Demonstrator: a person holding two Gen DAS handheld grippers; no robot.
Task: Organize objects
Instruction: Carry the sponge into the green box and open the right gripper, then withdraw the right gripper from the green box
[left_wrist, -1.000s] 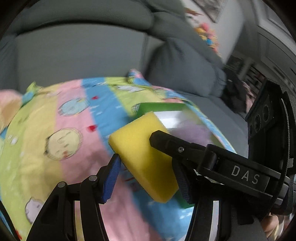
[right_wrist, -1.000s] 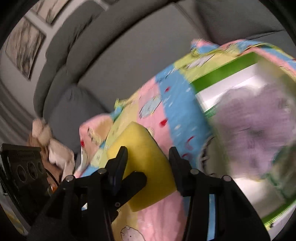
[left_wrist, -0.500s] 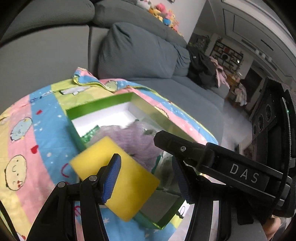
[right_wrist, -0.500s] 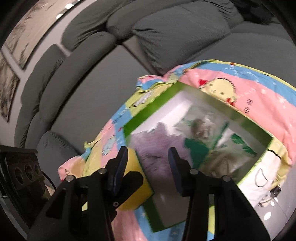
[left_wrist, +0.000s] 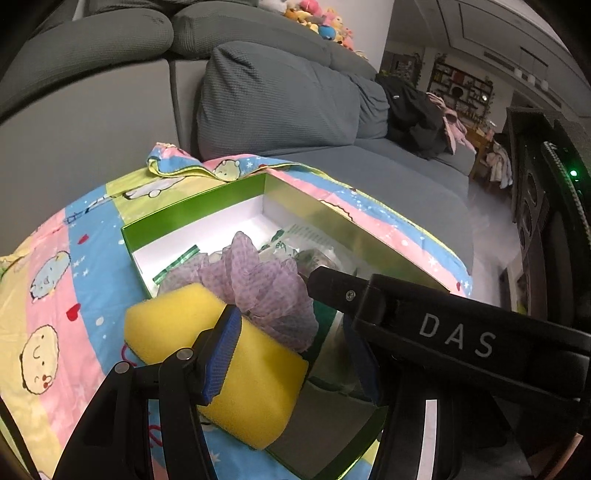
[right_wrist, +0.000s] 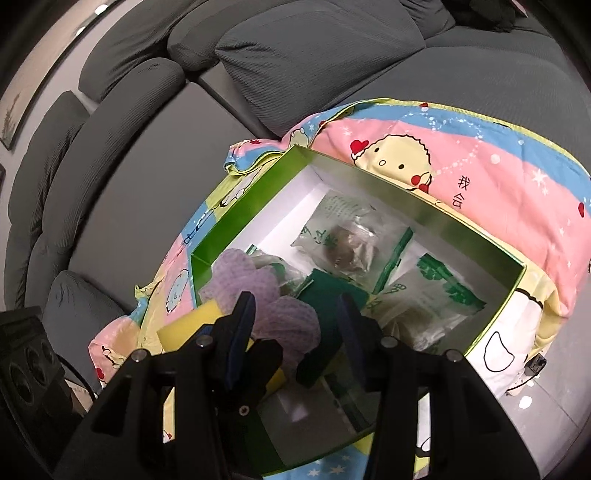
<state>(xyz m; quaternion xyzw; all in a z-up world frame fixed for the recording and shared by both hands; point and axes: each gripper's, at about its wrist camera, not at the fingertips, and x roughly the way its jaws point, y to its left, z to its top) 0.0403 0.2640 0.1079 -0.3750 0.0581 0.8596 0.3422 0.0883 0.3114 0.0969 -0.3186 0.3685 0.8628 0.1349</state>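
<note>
**Left wrist view: sponge perched on the box corner, both tools hovering over it**

Left wrist camera first. The left gripper (left_wrist: 291, 356) stands at a middling gape with nothing pinched. Its blue pads are apart, and the yellow sponge (left_wrist: 258, 387) lies beyond and under the left finger, not between the two.

Over to the right wrist camera. The right gripper (right_wrist: 295, 325) has just been opening its jaws, and I see no pad pressing on anything. Between them show only the purple mesh pouf (right_wrist: 291, 314) and a dark green piece (right_wrist: 325, 295) that I cannot identify. The sponge peeks out to the left of that gripper's left finger.

So where is the sponge? It sits across the near corner of the green box (left_wrist: 192, 206), one end over the patterned blanket (left_wrist: 48, 295) and the other against the pouf. That looks like a let-go at the rim, not a clean drop inside.

Deeper in the box lie clear sachets (right_wrist: 351, 236), laid flat on the white floor. The box rests on the blanket, spread on the grey sofa (left_wrist: 277, 99). My read: the sponge needs a nudge inward, or it may slide off the rim.
</note>
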